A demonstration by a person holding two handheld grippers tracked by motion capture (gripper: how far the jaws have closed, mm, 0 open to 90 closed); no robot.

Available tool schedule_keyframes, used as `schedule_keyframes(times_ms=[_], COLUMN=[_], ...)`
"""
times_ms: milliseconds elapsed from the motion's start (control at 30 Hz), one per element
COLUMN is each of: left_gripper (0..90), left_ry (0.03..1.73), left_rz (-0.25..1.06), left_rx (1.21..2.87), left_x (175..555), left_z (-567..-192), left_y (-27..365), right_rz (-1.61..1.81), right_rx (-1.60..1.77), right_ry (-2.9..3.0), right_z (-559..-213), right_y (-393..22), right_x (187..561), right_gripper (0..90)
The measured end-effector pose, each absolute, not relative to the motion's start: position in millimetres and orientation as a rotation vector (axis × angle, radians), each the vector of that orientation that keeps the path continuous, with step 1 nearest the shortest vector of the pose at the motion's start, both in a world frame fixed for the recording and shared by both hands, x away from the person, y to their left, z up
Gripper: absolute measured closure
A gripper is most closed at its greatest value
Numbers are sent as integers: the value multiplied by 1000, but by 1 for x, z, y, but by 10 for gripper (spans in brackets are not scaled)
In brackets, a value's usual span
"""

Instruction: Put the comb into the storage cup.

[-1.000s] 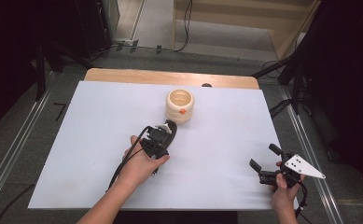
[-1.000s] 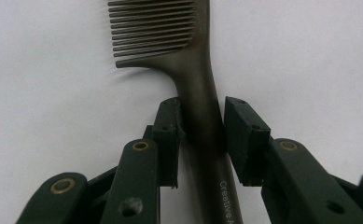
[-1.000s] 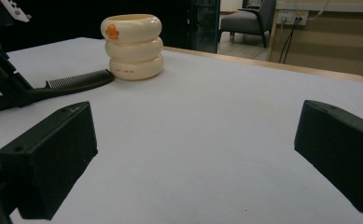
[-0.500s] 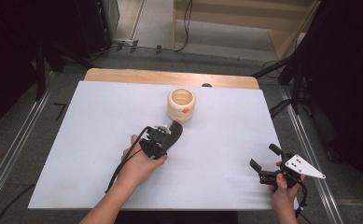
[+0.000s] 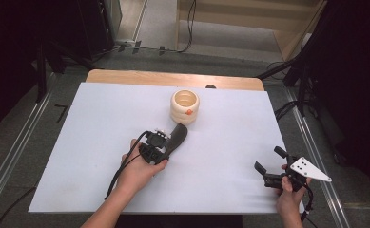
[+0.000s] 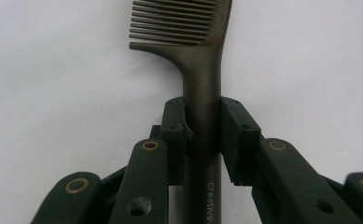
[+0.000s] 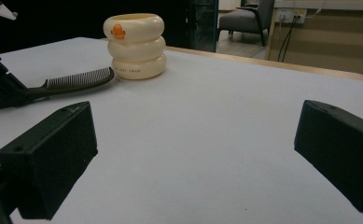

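two jaws of the left gripper (image 6: 202,135) are clamped on the handle of a dark comb (image 6: 202,60), whose teeth point toward a cream cup (image 5: 185,107). seen from above, the comb (image 5: 175,137) lies on the white sheet (image 5: 92,128) just at 7 o'clock of the cup. the right gripper (image 5: 273,166), at 4 o'clock near the sheet's corner, is spread wide and holds nothing.
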State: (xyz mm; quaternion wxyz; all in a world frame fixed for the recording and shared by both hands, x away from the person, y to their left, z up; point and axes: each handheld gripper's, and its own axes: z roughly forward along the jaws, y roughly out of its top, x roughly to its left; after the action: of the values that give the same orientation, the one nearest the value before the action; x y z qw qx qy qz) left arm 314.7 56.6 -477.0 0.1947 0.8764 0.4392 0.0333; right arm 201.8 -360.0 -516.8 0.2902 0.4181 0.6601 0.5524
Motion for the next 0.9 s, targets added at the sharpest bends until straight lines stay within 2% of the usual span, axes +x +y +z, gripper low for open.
schedule_keyframes(times_ms=[467, 900], left_gripper=[732, 731], left_ry=[1131, 1034], left_rz=[173, 267], left_rx=[2345, 2194], left_x=[300, 285], left_z=[-474, -465], left_y=[67, 75], right_rz=[1461, 1521], right_rx=[1138, 1179], right_ry=[1793, 1821], right_z=[-511, -488], right_y=[-354, -336], right_x=[203, 207], right_gripper=[0, 0])
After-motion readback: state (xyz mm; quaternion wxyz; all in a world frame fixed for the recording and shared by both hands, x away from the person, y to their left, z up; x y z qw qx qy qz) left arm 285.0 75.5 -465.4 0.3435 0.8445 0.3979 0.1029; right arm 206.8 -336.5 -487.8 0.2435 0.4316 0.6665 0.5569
